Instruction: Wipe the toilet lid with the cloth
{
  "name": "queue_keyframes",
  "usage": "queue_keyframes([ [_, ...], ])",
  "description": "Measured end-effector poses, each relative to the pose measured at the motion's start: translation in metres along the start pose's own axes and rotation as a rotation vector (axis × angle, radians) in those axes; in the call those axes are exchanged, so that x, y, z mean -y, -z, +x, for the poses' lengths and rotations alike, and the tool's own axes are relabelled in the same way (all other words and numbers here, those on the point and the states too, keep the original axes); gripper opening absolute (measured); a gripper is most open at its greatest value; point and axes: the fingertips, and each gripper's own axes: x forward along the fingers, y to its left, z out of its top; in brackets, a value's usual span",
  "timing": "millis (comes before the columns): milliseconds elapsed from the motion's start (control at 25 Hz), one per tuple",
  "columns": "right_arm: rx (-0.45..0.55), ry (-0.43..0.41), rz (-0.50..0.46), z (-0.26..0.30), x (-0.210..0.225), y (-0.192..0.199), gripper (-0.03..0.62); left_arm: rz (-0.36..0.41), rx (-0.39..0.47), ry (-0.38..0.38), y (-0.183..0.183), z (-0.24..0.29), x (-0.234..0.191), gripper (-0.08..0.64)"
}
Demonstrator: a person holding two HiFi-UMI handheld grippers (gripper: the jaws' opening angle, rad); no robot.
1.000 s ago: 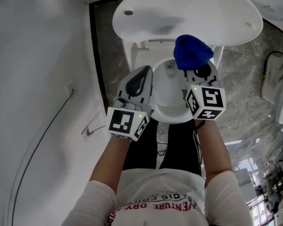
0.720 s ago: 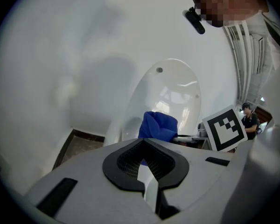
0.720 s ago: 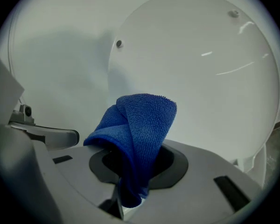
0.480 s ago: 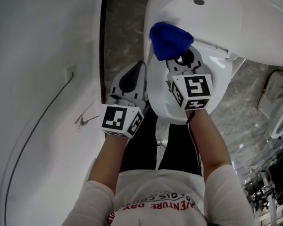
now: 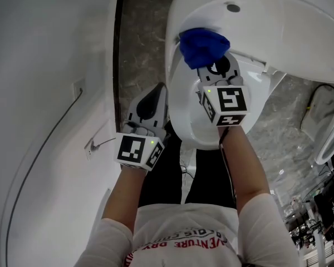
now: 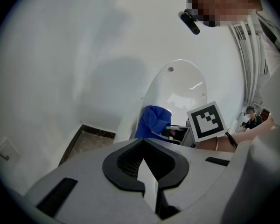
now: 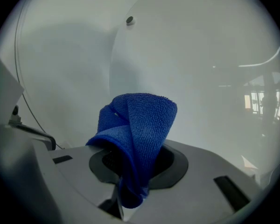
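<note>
In the head view, the raised toilet lid (image 5: pixel 278 32) fills the upper right of the frame, its white underside facing the person. The blue cloth (image 5: pixel 203 46) sits bunched at the lid's lower left part, just above the right hand-held gripper (image 5: pixel 214 71). The left hand-held gripper (image 5: pixel 147 107) hangs at centre left beside the toilet bowl (image 5: pixel 183 124), apart from the lid and the cloth. In the left gripper view, that gripper's jaws stand together with nothing between them, and the cloth and the other gripper's marker cube (image 6: pixel 206 120) show beyond them in front of the lid. In the right gripper view, the jaws are clamped on a folded tail of the cloth, and the rest rises as a loose wad in the middle of the frame. The glossy lid stands close behind it, with a small bumper stud (image 7: pixel 129 20) at upper left; whether cloth and lid touch cannot be told. The cloth looks like light, soft terry that will flatten under pressure, so the present hold low on the fold seems right. The lid looks hard, slick and hinged, so a firm push may rock it backward.
</note>
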Motion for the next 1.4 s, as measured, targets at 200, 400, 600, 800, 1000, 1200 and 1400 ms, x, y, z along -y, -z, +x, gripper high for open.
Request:
queue_keyframes([
  [200, -0.001, 0.031, 0.052, -0.006, 0.020, 0.008, 0.087, 0.019, -0.029, 0.020, 0.008, 0.010, 0.015, 0.006],
  [400, -0.018, 0.044, 0.025, -0.013, 0.038, 0.011, 0.087, 0.031, -0.043, 0.036, 0.008, 0.013, 0.030, 0.006],
  [600, -0.043, 0.063, 0.028, -0.026, 0.067, 0.018, 0.087, 0.053, -0.049, 0.053, 0.005, 0.024, 0.050, 0.006],
  [800, -0.058, 0.103, 0.036, -0.043, 0.095, 0.027, 0.087, 0.070, -0.045, 0.071, 0.002, 0.034, 0.072, 0.006],
  [1000, -0.066, 0.162, 0.072, -0.069, 0.129, 0.036, 0.087, 0.089, -0.053, 0.082, 0.007, 0.038, 0.092, 0.006],
  [1200, -0.080, 0.218, 0.091, -0.095, 0.165, 0.049, 0.087, 0.093, -0.069, 0.091, 0.017, 0.044, 0.113, 0.006],
  [1400, -0.085, 0.269, 0.155, -0.124, 0.200, 0.059, 0.087, 0.079, -0.068, 0.107, 0.023, 0.054, 0.139, 0.006],
])
